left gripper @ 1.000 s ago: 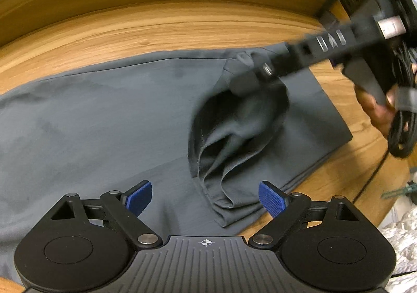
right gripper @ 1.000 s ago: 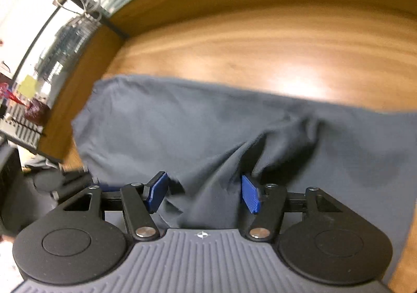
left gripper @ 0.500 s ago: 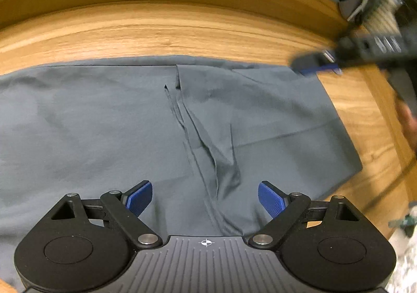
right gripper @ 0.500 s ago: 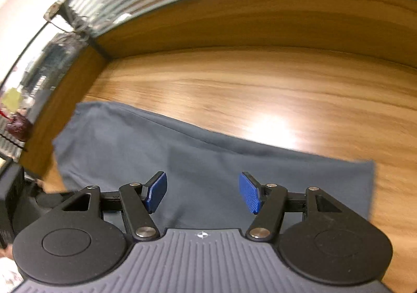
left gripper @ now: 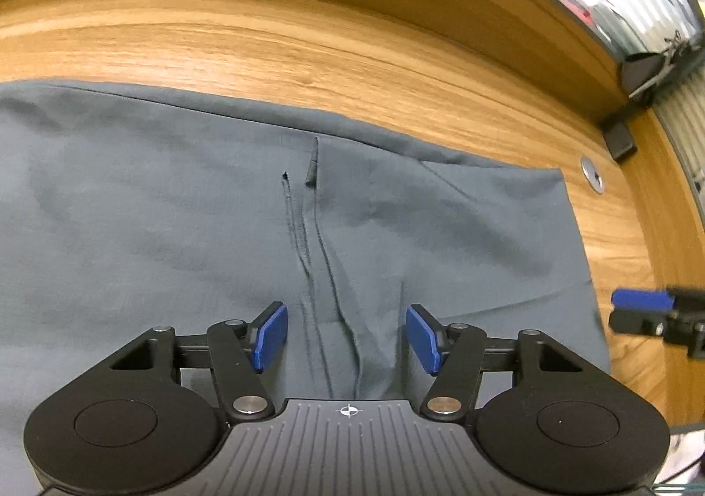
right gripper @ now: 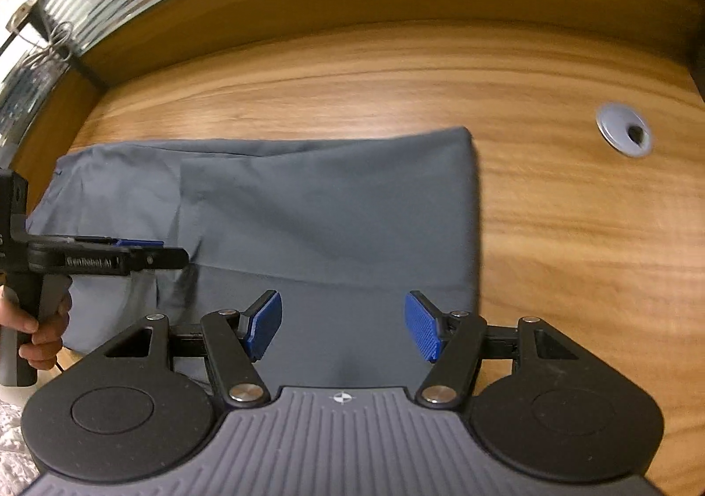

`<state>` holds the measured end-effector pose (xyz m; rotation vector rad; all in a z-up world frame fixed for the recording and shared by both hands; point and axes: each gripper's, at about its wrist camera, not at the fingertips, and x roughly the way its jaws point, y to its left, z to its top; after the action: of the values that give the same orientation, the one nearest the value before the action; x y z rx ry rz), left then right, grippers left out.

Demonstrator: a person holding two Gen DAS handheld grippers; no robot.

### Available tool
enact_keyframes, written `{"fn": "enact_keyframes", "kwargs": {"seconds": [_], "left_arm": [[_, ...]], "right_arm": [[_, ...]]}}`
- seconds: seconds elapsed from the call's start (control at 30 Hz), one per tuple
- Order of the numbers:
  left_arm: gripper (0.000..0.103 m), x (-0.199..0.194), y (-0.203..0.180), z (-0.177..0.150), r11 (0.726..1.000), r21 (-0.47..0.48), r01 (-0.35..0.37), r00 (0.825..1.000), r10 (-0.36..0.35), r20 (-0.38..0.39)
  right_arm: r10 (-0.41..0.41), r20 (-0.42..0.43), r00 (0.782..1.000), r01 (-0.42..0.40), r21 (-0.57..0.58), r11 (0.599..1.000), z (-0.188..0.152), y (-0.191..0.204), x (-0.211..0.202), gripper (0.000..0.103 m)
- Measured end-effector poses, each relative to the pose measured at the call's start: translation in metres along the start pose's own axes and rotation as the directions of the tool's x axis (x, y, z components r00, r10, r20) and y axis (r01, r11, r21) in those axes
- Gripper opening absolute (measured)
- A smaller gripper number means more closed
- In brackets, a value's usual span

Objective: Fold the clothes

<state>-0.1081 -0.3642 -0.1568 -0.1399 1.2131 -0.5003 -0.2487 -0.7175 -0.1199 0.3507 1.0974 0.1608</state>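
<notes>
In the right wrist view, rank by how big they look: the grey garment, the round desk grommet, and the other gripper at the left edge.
1. Grey garment, largest by far.
2. Left gripper, jaws closing; it sits nearer the camera, so its look may mislead.
3. Desk grommet, smallest.

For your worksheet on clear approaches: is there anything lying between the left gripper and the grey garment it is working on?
Nothing visible. The left gripper hangs directly over the grey garment, its jaws closing around bare cloth folds.

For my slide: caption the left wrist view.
Left gripper closing over a crease in the grey garment spread on the wooden table.
</notes>
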Motion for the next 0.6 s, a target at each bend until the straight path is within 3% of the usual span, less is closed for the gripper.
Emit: {"fn": "enact_keyframes", "kwargs": {"seconds": [0.07, 0.27, 0.33, 0.37, 0.4, 0.6], "left_arm": [[0.062, 0.003, -0.002, 0.0, 1.0, -0.02, 0.021, 1.0, -0.021, -0.015], [0.062, 0.003, -0.019, -0.011, 0.999, 0.011, -0.035, 0.999, 0.035, 0.002], [0.043, 0.003, -0.021, -0.01, 0.998, 0.013, -0.058, 0.998, 0.058, 0.003], [0.025, 0.003, -0.021, -0.01, 0.998, 0.014, -0.059, 0.998, 0.059, -0.004], [0.017, 0.002, -0.019, -0.009, 0.998, 0.0, -0.056, 0.998, 0.056, -0.002], [0.01, -0.012, -0.02, -0.009, 0.993, 0.025, -0.115, 0.992, 0.113, 0.057]], "right_arm": [[-0.004, 0.001, 1.0, 0.004, 0.019, 1.0, -0.006, -0.005, -0.001, 0.068], [-0.025, -0.002, 1.0, 0.025, 0.023, 0.999, -0.014, -0.003, 0.0, 0.069], [-0.031, -0.003, 1.0, 0.031, 0.019, 0.999, -0.016, -0.001, 0.0, 0.069], [-0.033, -0.004, 0.999, 0.033, 0.016, 0.999, -0.017, 0.0, 0.001, 0.069], [-0.035, -0.005, 0.999, 0.035, 0.012, 0.999, -0.017, 0.001, 0.0, 0.069], [-0.056, -0.006, 0.998, 0.056, -0.009, 0.998, -0.019, 0.007, -0.001, 0.069]]}}
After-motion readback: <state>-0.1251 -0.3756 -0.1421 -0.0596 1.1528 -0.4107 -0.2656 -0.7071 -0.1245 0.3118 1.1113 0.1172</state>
